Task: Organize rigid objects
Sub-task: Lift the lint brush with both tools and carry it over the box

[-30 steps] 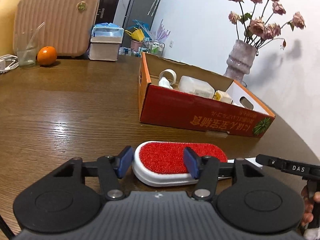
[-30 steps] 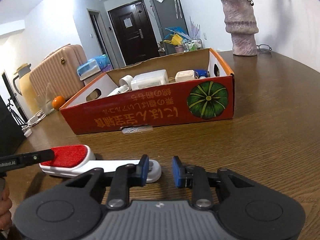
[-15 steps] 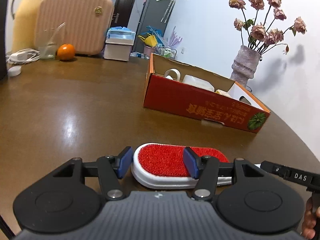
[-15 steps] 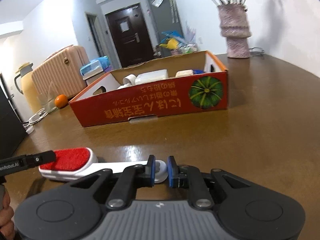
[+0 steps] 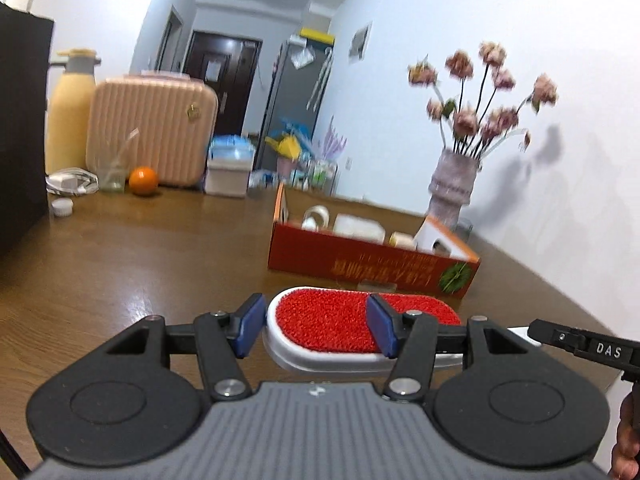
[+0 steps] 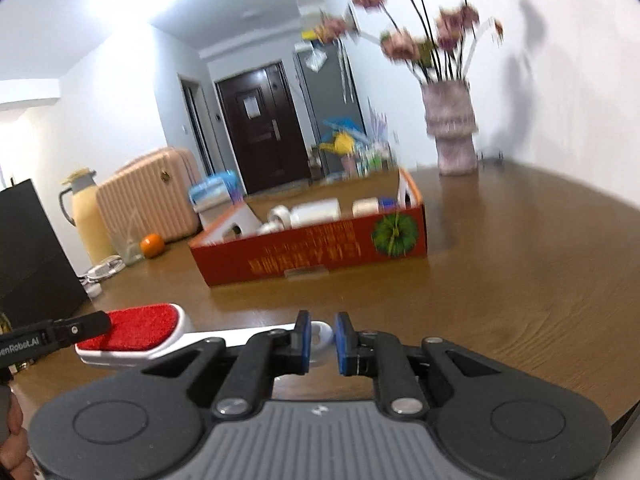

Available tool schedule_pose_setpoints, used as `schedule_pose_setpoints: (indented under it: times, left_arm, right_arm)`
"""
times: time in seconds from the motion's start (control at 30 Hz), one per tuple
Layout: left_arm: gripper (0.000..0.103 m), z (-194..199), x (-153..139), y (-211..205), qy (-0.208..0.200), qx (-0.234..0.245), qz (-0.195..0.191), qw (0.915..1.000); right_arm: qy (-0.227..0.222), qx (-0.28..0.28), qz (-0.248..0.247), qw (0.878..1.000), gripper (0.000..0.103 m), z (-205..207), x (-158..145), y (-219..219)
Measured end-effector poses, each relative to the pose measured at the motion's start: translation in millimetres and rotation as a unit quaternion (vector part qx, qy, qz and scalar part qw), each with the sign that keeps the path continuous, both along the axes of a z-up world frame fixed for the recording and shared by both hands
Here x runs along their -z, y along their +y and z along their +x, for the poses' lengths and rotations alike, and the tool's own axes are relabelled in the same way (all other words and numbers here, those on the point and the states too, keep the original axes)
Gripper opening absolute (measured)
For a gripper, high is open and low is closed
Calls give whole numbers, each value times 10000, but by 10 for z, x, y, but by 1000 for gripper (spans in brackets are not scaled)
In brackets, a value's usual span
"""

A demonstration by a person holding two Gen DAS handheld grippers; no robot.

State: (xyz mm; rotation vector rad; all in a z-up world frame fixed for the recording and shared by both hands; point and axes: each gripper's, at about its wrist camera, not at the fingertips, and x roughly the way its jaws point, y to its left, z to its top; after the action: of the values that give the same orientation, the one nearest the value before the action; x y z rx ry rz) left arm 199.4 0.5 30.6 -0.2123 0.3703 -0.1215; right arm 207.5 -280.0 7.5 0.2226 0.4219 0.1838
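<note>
Lint brush (image 5: 360, 330) sits low centre of frame, above the bench (image 5: 120, 264). Left gripper (image 5: 316, 326) fingers clamp its red head; right gripper (image 6: 320, 340) fingers pinch the white handle end. Red box (image 6: 320, 256) mid-frame behind.

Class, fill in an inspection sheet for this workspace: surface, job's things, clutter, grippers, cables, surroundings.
Surface: brown wooden table, glossy.
Job's things: lint brush with red pad, white handle; red cardboard box holding white containers.
Clutter: orange, glass, pink case, yellow flask, vase of dried flowers.
Grippers: left gripper straddles the brush head; right gripper shut on the handle end.
Cables: white cord coiled by the flask.
Surroundings: dark door, white walls.
</note>
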Motion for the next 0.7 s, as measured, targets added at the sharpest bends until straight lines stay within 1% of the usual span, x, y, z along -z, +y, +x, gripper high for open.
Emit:
schedule_pose_setpoints:
  times: [0.13, 0.33, 0.57, 0.7]
  left_arm:
    - [56, -212, -155, -2, -281, -41, -26, 9996]
    - [56, -407, -296, -28, -561, -26, -25, 9984]
    - [56, -326, -239, -51, -454, 31, -98, 9989]
    - [56, -157, -196, -77, -382, 58, -75, 9992]
  right_arm:
    - [-306, 11, -68, 9995, 14, -254, -182, 24]
    - [-498, 60, 17, 9987, 14, -489, -289, 7]
    - [-484, 143, 24, 9987, 14, -500, -263, -22]
    - [-395, 187, 12, 9990, 14, -358, -205, -37]
